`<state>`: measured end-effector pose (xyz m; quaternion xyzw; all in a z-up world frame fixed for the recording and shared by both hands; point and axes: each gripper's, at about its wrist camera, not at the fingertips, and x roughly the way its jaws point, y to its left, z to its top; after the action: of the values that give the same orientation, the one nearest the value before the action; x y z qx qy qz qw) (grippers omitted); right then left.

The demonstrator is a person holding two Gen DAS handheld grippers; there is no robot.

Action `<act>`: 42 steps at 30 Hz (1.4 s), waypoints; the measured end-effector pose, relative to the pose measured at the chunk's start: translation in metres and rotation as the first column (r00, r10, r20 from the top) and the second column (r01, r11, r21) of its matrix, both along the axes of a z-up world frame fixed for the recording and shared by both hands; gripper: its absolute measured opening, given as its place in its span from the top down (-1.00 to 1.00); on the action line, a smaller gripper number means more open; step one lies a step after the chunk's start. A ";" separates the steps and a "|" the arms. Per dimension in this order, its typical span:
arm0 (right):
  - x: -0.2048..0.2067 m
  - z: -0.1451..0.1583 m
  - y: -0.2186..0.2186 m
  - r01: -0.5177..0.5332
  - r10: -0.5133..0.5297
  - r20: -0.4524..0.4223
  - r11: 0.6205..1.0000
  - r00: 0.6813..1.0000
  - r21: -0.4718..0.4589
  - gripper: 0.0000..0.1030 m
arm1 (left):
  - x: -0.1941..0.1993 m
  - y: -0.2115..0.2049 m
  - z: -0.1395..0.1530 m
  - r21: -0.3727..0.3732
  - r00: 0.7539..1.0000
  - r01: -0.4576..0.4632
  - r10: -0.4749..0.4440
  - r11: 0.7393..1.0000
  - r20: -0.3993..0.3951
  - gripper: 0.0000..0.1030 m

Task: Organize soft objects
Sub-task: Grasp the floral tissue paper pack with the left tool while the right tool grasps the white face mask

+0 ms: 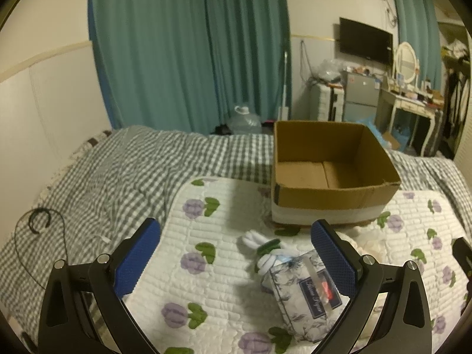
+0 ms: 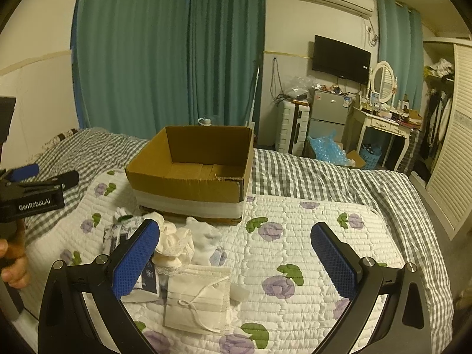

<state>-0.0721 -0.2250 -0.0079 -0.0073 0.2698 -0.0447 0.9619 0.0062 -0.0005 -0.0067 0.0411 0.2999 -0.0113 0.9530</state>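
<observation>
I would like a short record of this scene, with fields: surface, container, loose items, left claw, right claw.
surface: floral quilt on a checked bed cover
container: cardboard box, open, nothing seen inside
loose items: face mask, cream cloth, white socks, tissue pack, all on the quilt
left claw: open, holds nothing
right claw: open, holds nothing

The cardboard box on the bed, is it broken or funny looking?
A little. The cardboard box has no flaps, and its near rim is ragged, with a small tear toward the right end. It is empty, while the face mask, socks and tissue pack lie scattered on the floral quilt before it.
</observation>
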 end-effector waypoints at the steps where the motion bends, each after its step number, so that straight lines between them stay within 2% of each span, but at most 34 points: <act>1: 0.000 -0.003 -0.002 -0.006 0.006 -0.005 1.000 1.000 0.006 -1.00 | 0.000 -0.002 -0.001 0.001 1.000 0.007 -0.007 1.000 -0.001 -1.00; 5: 0.003 -0.015 -0.013 -0.013 0.014 -0.031 0.999 0.999 0.039 -1.00 | 0.003 -0.008 -0.009 0.012 0.999 0.031 -0.031 0.999 -0.015 -1.00; 11: 0.010 -0.037 -0.026 -0.013 0.018 -0.071 0.998 0.997 0.069 -1.00 | 0.009 -0.023 -0.032 0.001 0.990 0.088 -0.088 0.996 -0.106 -1.00; 16: 0.016 -0.057 -0.030 -0.032 0.041 -0.109 0.996 0.993 0.083 -1.00 | 0.014 -0.038 -0.056 -0.021 0.971 0.132 -0.134 0.991 -0.199 -1.00; 22: 0.023 -0.080 -0.031 -0.072 0.087 -0.159 0.993 0.983 0.098 -1.00 | 0.017 -0.056 -0.078 -0.055 0.947 0.177 -0.185 0.983 -0.264 -1.00; 28: 0.029 -0.101 -0.024 -0.102 0.122 -0.207 0.989 0.971 0.106 -1.00 | 0.022 -0.069 -0.113 -0.034 0.919 0.187 -0.187 0.982 -0.347 -1.00; 32: 0.029 -0.112 -0.019 -0.116 0.141 -0.241 0.987 0.960 0.116 -1.00 | 0.019 -0.069 -0.125 -0.029 0.911 0.198 -0.195 0.980 -0.363 -1.00; 34: 0.027 -0.116 -0.015 -0.124 0.152 -0.255 0.985 0.955 0.122 -1.00 | 0.024 -0.064 -0.130 -0.055 0.897 0.184 -0.190 0.981 -0.398 -1.00; 37: 0.021 -0.120 -0.008 -0.139 0.169 -0.275 0.982 0.946 0.126 -1.00 | 0.031 -0.054 -0.143 -0.088 0.862 0.145 -0.170 0.985 -0.479 -1.00; 39: 0.017 -0.124 -0.004 -0.152 0.185 -0.285 0.979 0.940 0.135 -1.00 | 0.030 -0.049 -0.144 -0.084 0.860 0.132 -0.157 0.988 -0.485 -0.83; 41: 0.014 -0.129 -0.002 -0.155 0.191 -0.297 0.978 0.936 0.139 -1.00 | 0.025 -0.050 -0.139 -0.042 0.874 0.155 -0.157 0.987 -0.459 -0.66; 42: 0.013 -0.131 -0.001 -0.156 0.194 -0.303 0.977 0.933 0.144 -0.92 | 0.023 -0.050 -0.137 -0.030 0.877 0.165 -0.160 0.986 -0.453 -0.63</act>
<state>-0.0586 -0.2262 -0.1387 0.0181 0.4205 0.0589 0.9052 0.0288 -0.0505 -0.1438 0.0670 0.5093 -0.0990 0.8523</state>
